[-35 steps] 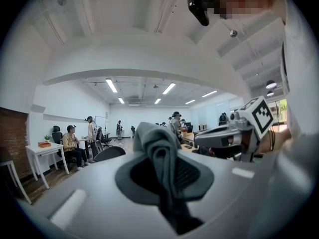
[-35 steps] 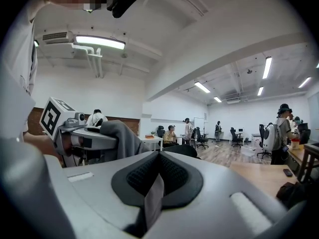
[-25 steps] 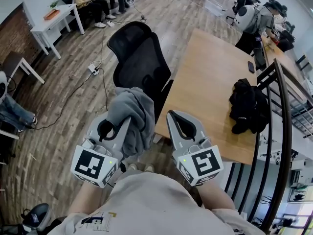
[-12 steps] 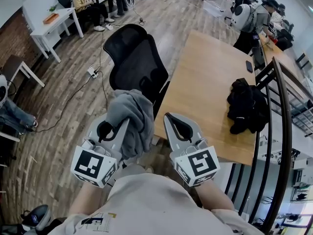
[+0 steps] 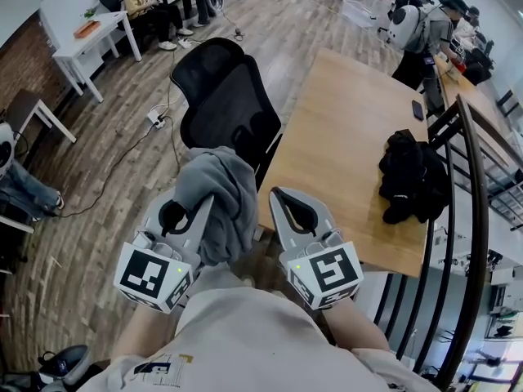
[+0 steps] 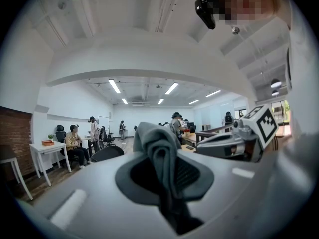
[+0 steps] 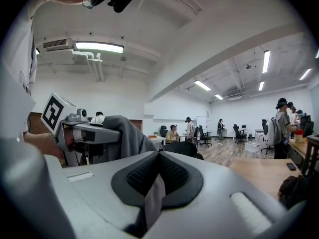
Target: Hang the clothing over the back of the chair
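Note:
A grey garment [image 5: 216, 194] is bunched up over my left gripper [image 5: 189, 207], which is shut on it; in the left gripper view the cloth [image 6: 154, 143] rises out of the closed pads of that gripper [image 6: 164, 176]. My right gripper [image 5: 286, 202] is beside it, to the right. Its jaws [image 7: 158, 176] are closed on a thin grey fold of the garment [image 7: 152, 203]. The black mesh office chair [image 5: 229, 96] stands just beyond both grippers with its back toward me, and it also shows low in both gripper views [image 6: 105, 153] [image 7: 182, 148]. Neither gripper touches the chair.
A wooden table [image 5: 351, 137] lies right of the chair, with a black bundle [image 5: 413, 174] and a phone [image 5: 417, 110] on it. A black railing [image 5: 474, 219] runs along the right. Cables and a power strip [image 5: 155, 117] lie on the floor to the left. People sit at white desks [image 5: 82, 35].
Little differs: both grippers and the garment have drifted slightly left in the head view, and both grips look the same.

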`<state>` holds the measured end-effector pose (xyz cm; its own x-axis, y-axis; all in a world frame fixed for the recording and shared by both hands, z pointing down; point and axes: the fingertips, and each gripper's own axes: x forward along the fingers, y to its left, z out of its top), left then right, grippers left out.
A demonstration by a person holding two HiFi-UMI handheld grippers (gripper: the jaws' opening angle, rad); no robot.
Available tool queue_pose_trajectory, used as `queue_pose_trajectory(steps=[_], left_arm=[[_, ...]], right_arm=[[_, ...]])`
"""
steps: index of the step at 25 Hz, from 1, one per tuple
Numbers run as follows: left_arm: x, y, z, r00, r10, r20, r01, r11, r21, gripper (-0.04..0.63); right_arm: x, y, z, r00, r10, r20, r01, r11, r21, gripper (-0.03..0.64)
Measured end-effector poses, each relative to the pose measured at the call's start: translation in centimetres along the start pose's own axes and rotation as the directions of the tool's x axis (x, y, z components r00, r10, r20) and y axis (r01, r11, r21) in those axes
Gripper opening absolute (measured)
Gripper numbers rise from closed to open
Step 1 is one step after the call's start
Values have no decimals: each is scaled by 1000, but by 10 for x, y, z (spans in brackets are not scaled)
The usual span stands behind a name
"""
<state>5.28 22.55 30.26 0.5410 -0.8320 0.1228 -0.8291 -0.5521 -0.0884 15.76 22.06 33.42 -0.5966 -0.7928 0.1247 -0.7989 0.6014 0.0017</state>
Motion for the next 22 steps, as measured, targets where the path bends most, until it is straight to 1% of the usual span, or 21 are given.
queue_pose_trajectory(steps=[5,13,18,22], left_arm=[[6,-1,0,1000,5,2,-5,1000,2,49],[19,0,6,1000,-13,25,13,1000,15,49],[29,8,3,999,-21,31,21,1000,2,49],[37,21,-1,999,-26,34,26,1000,-2,49]], right_arm=[[2,-6,-2,1000,-1,5,1,1000,3,-2],[7,-19,2,999,-30,31,29,999,12,-2],[18,-30,-3,999,-45,19,44,999,20,-2],[35,-30,-8,999,-39,10,39,999,14,-2]])
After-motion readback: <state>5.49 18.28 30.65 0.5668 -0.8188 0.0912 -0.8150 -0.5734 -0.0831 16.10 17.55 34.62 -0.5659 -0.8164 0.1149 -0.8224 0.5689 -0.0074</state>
